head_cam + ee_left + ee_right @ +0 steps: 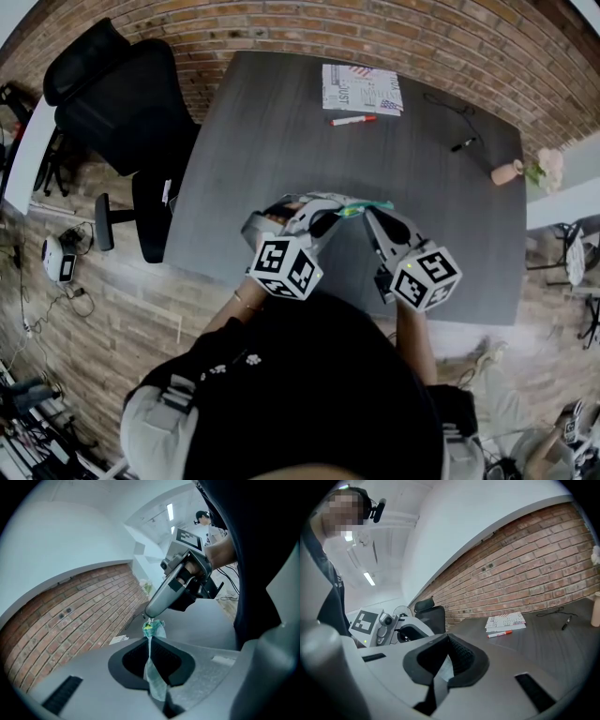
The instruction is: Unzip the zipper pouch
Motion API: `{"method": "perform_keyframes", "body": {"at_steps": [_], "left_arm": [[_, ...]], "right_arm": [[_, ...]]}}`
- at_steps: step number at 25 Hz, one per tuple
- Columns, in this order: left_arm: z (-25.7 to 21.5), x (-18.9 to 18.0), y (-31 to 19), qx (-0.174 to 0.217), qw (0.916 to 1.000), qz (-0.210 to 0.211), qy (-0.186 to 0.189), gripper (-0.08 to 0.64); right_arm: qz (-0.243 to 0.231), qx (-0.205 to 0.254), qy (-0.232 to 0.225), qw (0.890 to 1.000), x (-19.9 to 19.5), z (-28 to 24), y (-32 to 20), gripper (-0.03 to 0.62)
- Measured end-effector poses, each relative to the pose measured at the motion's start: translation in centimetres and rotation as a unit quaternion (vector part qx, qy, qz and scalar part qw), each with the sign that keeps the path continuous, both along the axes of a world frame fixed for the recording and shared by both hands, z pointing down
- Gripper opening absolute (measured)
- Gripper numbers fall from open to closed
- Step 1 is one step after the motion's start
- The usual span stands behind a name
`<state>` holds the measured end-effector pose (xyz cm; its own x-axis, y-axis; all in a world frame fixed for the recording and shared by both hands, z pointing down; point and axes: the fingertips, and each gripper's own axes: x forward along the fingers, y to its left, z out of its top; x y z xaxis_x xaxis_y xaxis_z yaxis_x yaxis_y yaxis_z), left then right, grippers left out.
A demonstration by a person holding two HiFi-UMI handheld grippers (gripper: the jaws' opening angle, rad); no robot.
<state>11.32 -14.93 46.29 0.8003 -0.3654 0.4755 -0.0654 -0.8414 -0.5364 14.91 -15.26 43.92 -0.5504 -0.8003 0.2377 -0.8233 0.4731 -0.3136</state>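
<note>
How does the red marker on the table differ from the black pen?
The red marker is red and white; the black pen is dark. The marker lies right beside the book; the pen lies apart from it, nearer the vase. The marker looks longer than the pen. Both lie flat on the grey table.

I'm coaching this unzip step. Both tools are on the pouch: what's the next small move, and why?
Probably slide the right tool away from the left tool: the left clamps the pouch, taut between them, while the right pinches its green-tipped end.
</note>
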Motion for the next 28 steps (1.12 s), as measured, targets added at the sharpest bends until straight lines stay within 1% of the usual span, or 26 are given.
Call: {"method": "perform_keyframes", "body": {"at_steps": [5,9,14,18,28], "left_arm": [[0.0,0.0,0.2,-0.003,1.0000,0.004,0.002,0.007],[-0.2,0.2,0.4,-0.007,0.9999,0.008,0.005,0.008],[-0.2,0.6,0.7,-0.011,0.9999,0.010,0.007,0.007],[-0.4,0.6,0.8,-0.020,0.9997,0.009,0.014,0.007],[-0.2,1.2,1.5,-0.022,0.9996,0.015,0.009,0.007]], "right_arm": [[0.008,0.001,0.011,1.000,0.4,0.2,0.1,0.000],[0.012,0.002,0.010,1.000,0.9,0.1,0.3,0.000],[0.024,0.001,0.023,0.999,1.9,0.3,0.4,0.001],[0.030,0.000,0.016,0.999,2.3,0.2,0.5,0.000],[0.044,-0.004,0.014,0.999,3.3,0.7,1.0,0.000]]}}
